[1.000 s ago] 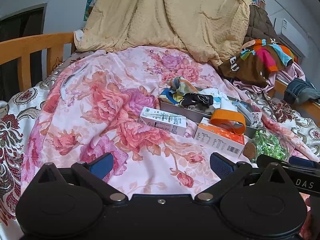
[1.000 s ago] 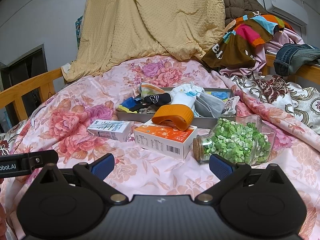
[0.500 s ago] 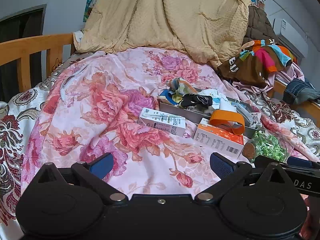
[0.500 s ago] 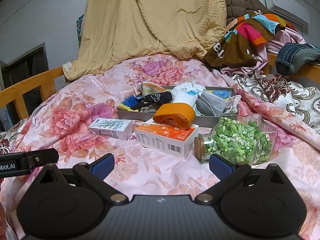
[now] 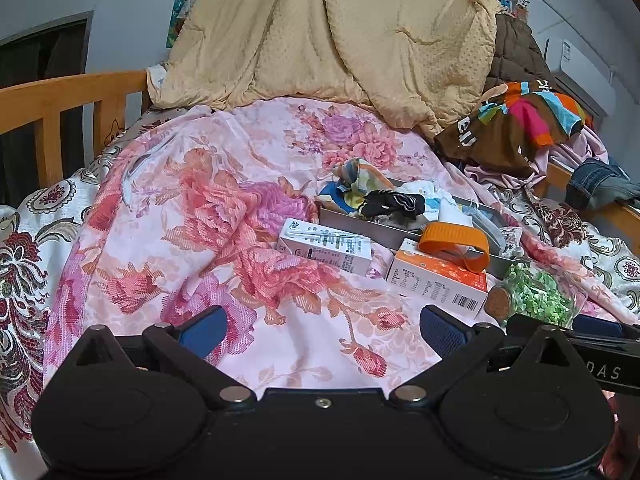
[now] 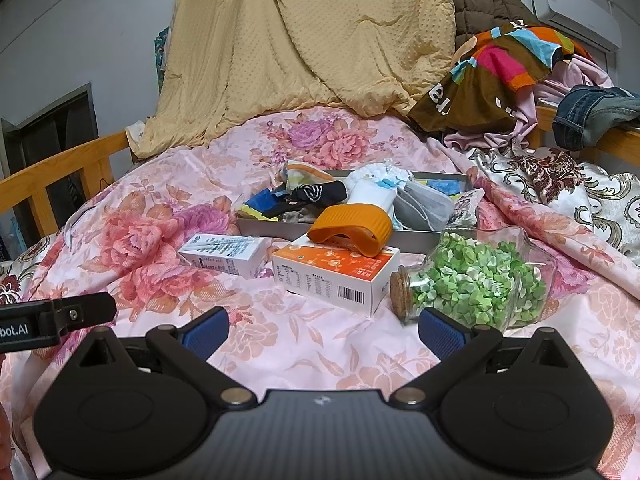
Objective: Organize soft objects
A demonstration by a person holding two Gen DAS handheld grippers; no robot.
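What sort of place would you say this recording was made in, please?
Most likely a bedroom: the work surface is a bed with a floral quilt, a wooden rail, heaped clothes and a wall air conditioner.

Bare bedspread (image 6: pixel 320 340) ahead; boxes (image 6: pixel 336 272) and jar (image 6: pixel 476 276) fronting the tray (image 6: pixel 264 227).

On the bed (image 6: pixel 320 340) a tray (image 6: pixel 352 234) holds a heap of cloths (image 6: pixel 308 194) and face masks (image 6: pixel 424 204). Before it lie two cartons (image 6: pixel 224 254) (image 6: pixel 336 274), a curved band (image 6: pixel 352 228) atop the right one. A corked jar (image 6: pixel 476 276) lies on its side right of them.
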